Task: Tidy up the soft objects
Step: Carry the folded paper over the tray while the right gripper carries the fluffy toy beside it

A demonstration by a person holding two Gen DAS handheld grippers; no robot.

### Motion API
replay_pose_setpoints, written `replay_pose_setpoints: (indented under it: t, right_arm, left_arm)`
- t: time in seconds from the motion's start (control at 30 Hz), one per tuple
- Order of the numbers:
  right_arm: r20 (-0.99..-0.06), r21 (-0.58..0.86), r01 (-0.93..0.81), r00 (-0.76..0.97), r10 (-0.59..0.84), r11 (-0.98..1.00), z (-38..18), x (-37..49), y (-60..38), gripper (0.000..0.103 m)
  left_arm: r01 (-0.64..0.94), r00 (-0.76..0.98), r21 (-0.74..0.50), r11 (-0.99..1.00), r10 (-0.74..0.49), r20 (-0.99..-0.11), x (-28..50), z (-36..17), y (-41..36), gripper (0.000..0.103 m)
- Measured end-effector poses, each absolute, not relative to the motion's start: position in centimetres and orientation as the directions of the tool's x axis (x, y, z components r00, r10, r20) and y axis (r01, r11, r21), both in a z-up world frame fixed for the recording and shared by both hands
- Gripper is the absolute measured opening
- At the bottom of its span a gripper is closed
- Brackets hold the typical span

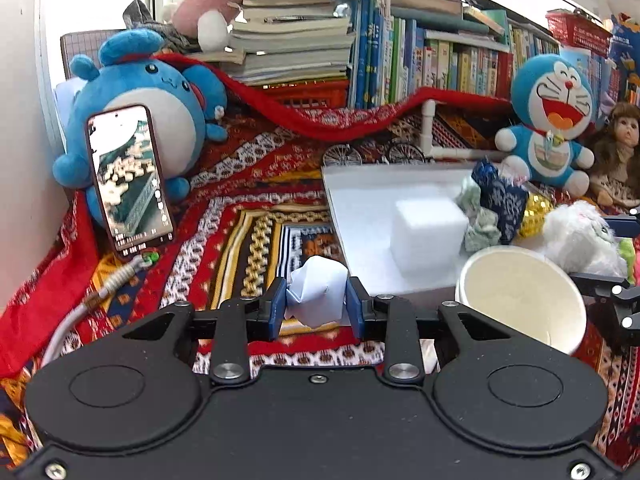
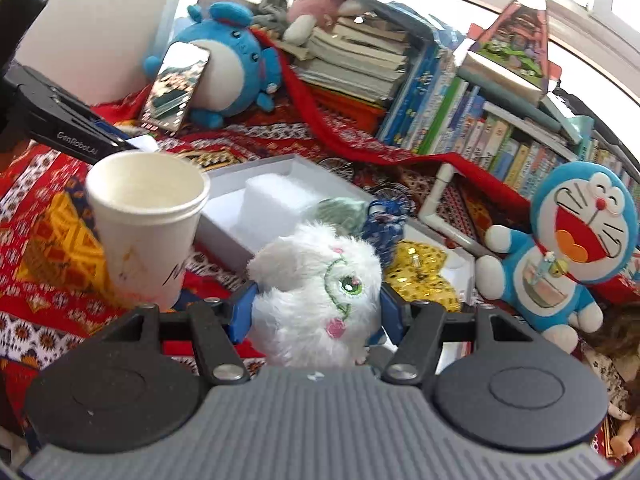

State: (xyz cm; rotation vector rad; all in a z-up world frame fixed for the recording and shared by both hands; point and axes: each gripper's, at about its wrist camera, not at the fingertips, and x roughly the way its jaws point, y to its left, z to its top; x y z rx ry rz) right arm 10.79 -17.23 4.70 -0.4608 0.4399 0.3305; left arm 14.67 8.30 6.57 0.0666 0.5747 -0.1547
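Note:
My left gripper (image 1: pixel 316 306) is shut on a crumpled white tissue (image 1: pixel 316 292), held above the patterned cloth just left of the white tray (image 1: pixel 360 196). My right gripper (image 2: pixel 316 310) is shut on a white fluffy plush (image 2: pixel 316 288) with a green embroidered eye; it also shows in the left wrist view (image 1: pixel 580 236). The tray holds a white foam cube (image 1: pixel 428 232), a grey-green scrunchie (image 1: pixel 478 220), a blue patterned scrunchie (image 1: pixel 500 196) and a gold sequin piece (image 2: pixel 424 276).
A white paper cup (image 2: pixel 148 216) stands in front of the tray. A blue plush (image 1: pixel 148 92) props up a phone (image 1: pixel 128 180) at left. A Doraemon plush (image 1: pixel 552 120) and a doll (image 1: pixel 616 148) sit at right. Books (image 1: pixel 420 60) line the back.

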Motion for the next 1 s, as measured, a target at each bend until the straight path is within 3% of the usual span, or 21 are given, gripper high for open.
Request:
replay_pose_setpoints:
  t: [0.53, 0.77, 1.0]
  right_arm:
    - [-0.499, -0.184, -0.204, 0.862, 0.087, 0.961, 9.5, 15.4, -21.8, 0.067]
    - [-0.518, -0.033, -0.152, 0.848, 0.113, 0.988, 12.4, 19.3, -24.0, 0.067]
    - [-0.55, 0.089, -0.175, 0.813, 0.195, 0.981, 13.2, 23.8, -22.8, 0.066]
  left_arm:
    - [0.23, 0.782, -0.099, 0.968, -0.244, -0.574, 21.4, 11.5, 6.4, 0.03]
    - [0.235, 0.698, -0.198, 0.952, -0.307, -0.647, 26.7, 11.4, 4.8, 0.03]
    - [0.201, 0.658, -0.216, 0.955, -0.295, -0.693, 30.8, 9.9, 3.5, 0.03]
